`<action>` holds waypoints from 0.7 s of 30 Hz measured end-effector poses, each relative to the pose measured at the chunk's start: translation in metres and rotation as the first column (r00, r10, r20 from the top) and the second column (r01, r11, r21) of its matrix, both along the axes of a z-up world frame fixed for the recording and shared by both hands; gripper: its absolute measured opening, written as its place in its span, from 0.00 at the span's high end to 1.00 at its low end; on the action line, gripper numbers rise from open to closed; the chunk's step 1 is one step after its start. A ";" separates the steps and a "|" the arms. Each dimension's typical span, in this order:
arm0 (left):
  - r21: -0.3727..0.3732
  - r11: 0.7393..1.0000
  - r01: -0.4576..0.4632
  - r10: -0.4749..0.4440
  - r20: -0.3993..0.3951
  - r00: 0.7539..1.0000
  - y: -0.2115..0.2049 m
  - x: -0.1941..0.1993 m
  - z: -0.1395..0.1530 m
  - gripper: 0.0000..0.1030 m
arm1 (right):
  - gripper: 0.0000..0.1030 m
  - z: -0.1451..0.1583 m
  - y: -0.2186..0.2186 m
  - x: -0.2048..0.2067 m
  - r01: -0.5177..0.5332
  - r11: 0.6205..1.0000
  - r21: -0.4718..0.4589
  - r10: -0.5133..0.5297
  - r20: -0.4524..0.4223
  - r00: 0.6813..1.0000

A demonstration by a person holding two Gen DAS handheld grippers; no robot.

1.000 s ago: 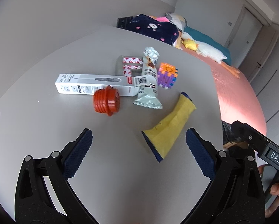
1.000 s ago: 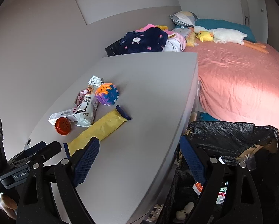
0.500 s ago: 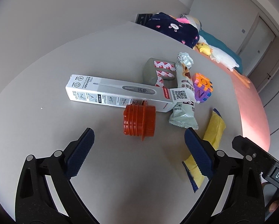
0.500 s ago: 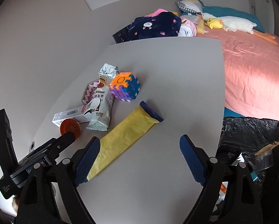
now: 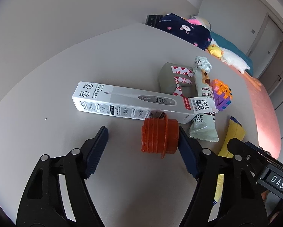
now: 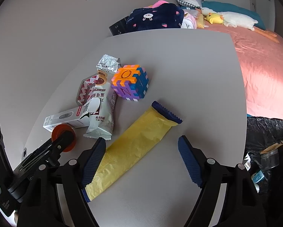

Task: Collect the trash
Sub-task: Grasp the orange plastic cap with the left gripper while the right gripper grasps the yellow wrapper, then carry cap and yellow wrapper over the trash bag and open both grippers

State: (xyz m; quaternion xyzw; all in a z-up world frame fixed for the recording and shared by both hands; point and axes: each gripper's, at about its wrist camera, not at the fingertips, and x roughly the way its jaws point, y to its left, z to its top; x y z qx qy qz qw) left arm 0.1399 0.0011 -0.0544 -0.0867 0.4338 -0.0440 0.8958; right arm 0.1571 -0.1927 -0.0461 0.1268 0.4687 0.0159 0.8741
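- My left gripper (image 5: pixel 142 149) was spread wide, low over the grey table (image 5: pixel 122 56); nothing clamped.
- Orange ribbed cap (image 5: pixel 159 136) lay on its side between my left fingers, its right end touching or just short of the right pad (image 5: pixel 186 157) (couldn't tell which); left pad well clear of it.
- Cap sat just in front of the white thermometer box (image 5: pixel 126 103), touching or nearly touching its near edge.
- My right gripper (image 6: pixel 141 160) was also spread, gripping nothing.
- Yellow wrapper (image 6: pixel 133 145) lay flat and diagonal on the table, near end by my right gripper's left pad (image 6: pixel 93 162), dark blue crimped end pointing away.
- Grey-green snack packet (image 6: pixel 101 117) lay over the box's right end; a 3M tape pack (image 5: pixel 176 77) was partly under both.
- Purple-orange puzzle cube (image 6: pixel 130 82) stood just beside the packet.
- Black-lined trash bin (image 6: pixel 268 132) sat off the table's right edge, some rubbish inside.
- Pink bed (image 6: pixel 264 60) beyond the table, plush duck (image 6: pixel 230 18) on it.
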 end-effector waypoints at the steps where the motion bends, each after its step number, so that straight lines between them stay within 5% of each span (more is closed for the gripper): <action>1: -0.004 1.000 0.007 -0.007 0.004 1.000 0.000 0.000 0.000 0.45 | 0.22 0.000 0.004 0.001 -0.001 1.000 -0.024 0.001 0.004 1.000; 5: -0.021 1.000 0.022 -0.022 0.021 1.000 -0.001 0.001 0.000 0.62 | 0.27 -0.001 0.013 0.003 -0.020 0.997 -0.072 0.020 0.000 1.000; 7: -0.013 1.000 0.022 -0.022 0.028 0.999 -0.002 -0.001 0.002 0.68 | 0.48 -0.001 0.016 0.004 -0.040 0.996 -0.081 0.040 -0.002 0.999; 10: -0.011 1.000 0.020 -0.019 0.027 0.999 0.000 -0.001 0.002 0.68 | 0.66 -0.002 0.018 0.006 -0.083 0.996 -0.039 0.083 -0.010 0.997; 21: 0.019 0.999 0.041 -0.042 0.035 0.998 -0.007 -0.006 0.006 0.68 | 0.80 0.015 0.016 -0.016 -0.160 0.987 -0.020 0.161 0.042 0.986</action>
